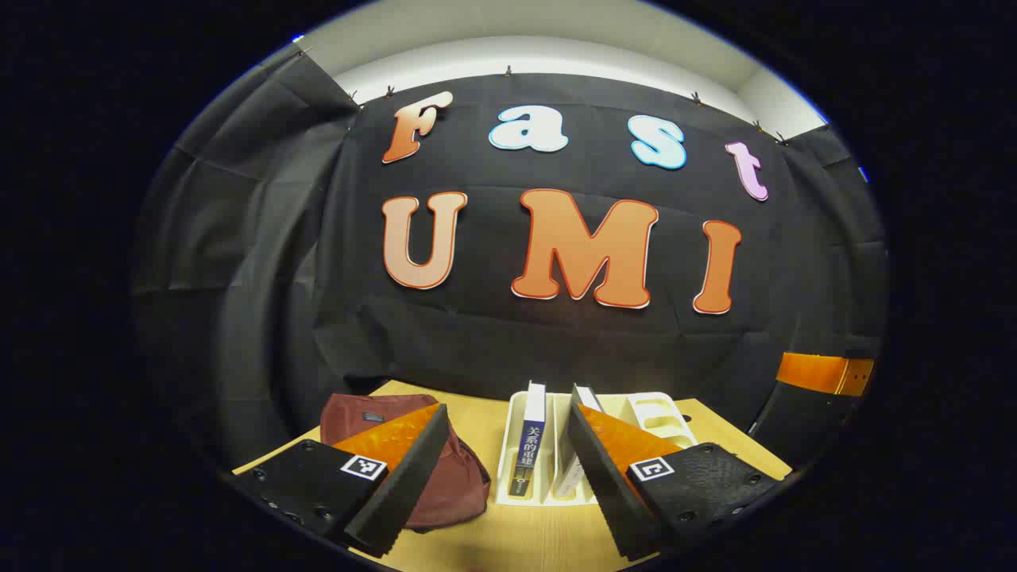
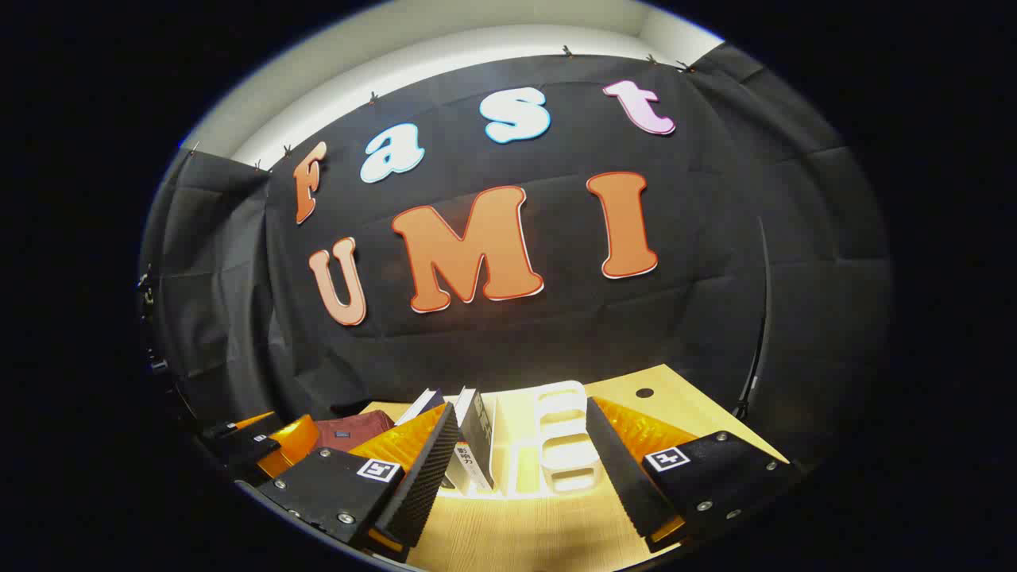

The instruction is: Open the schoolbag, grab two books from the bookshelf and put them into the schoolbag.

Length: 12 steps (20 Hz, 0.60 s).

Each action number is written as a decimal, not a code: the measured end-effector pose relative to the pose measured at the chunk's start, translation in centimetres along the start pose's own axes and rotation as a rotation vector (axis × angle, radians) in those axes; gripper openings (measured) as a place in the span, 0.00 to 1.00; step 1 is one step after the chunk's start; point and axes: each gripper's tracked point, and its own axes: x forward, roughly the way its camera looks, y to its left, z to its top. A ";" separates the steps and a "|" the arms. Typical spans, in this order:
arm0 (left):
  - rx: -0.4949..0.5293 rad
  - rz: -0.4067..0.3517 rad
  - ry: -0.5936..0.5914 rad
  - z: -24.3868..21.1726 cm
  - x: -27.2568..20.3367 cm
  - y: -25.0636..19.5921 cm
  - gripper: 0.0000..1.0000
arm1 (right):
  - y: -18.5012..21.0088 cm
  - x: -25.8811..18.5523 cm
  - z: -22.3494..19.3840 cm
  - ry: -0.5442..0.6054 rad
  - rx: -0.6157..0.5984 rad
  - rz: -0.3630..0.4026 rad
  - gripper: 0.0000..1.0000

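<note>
A maroon schoolbag (image 1: 465, 477) lies slumped on the wooden table (image 1: 540, 540), left of a white bookshelf rack (image 1: 655, 417). A blue-spined book (image 1: 531, 441) and a pale book (image 1: 569, 475) stand upright in the rack's slots. My left gripper (image 1: 508, 403) hangs open above the table's near edge, in front of bag and rack, holding nothing. In the right gripper view the rack (image 2: 566, 433) sits straight ahead with a dark book (image 2: 479, 437) and a second book (image 2: 421, 405) at its left. The right gripper (image 2: 520, 407) is open and empty. The schoolbag (image 2: 349, 433) shows beyond its left finger.
The black cloth wall stands close behind the table. A small round hole (image 2: 644, 392) marks the tabletop at the back right. The left gripper's body (image 2: 254, 445) shows at the lower left of the right gripper view; an orange part of the other gripper (image 1: 826, 373) shows at far right.
</note>
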 end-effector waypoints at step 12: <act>-0.040 -0.013 -0.059 2.4 1.6 2.7 0.95 | 2.2 3.2 -0.9 0.030 -0.058 0.040 0.96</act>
